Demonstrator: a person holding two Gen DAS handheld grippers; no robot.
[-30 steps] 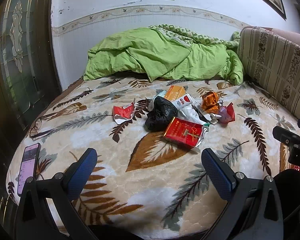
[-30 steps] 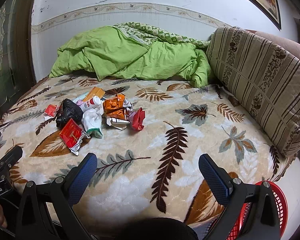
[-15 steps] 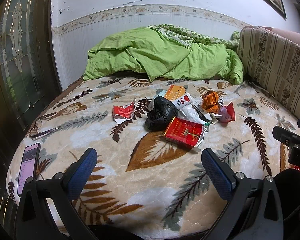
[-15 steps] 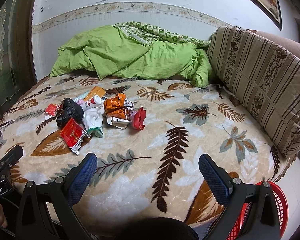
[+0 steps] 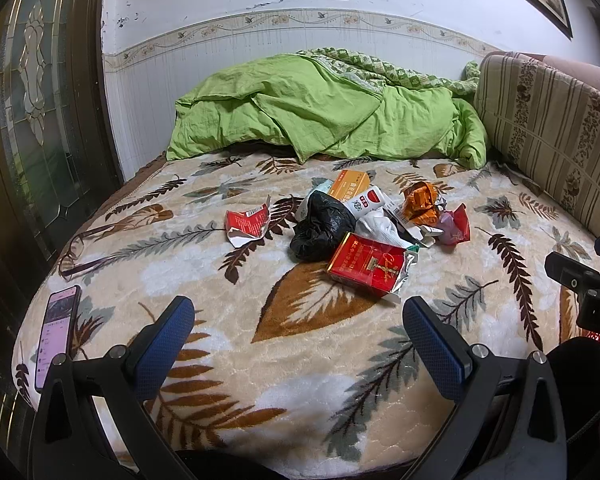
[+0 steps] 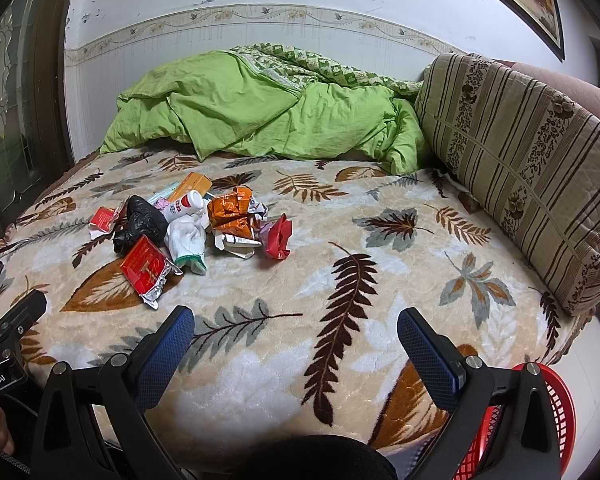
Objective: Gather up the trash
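A pile of trash lies on the leaf-patterned bed: a red cigarette carton (image 5: 367, 266) (image 6: 145, 266), a black plastic bag (image 5: 320, 229) (image 6: 140, 224), a torn red wrapper (image 5: 247, 224), an orange box (image 5: 349, 184), a white bottle (image 6: 184, 206), an orange crumpled wrapper (image 5: 420, 202) (image 6: 230, 210), a red crumpled wrapper (image 5: 456, 227) (image 6: 278, 236) and white paper (image 6: 186, 238). My left gripper (image 5: 298, 338) is open and empty, near the bed's front edge, short of the carton. My right gripper (image 6: 296, 338) is open and empty, right of the pile. A red basket (image 6: 556, 420) stands low at the right.
A phone (image 5: 56, 334) lies at the bed's front left edge, with eyeglasses (image 5: 80, 252) behind it. A green quilt (image 5: 320, 116) is heaped at the back. A striped cushion (image 6: 516, 160) lines the right side. A dark door (image 5: 32, 120) stands at the left.
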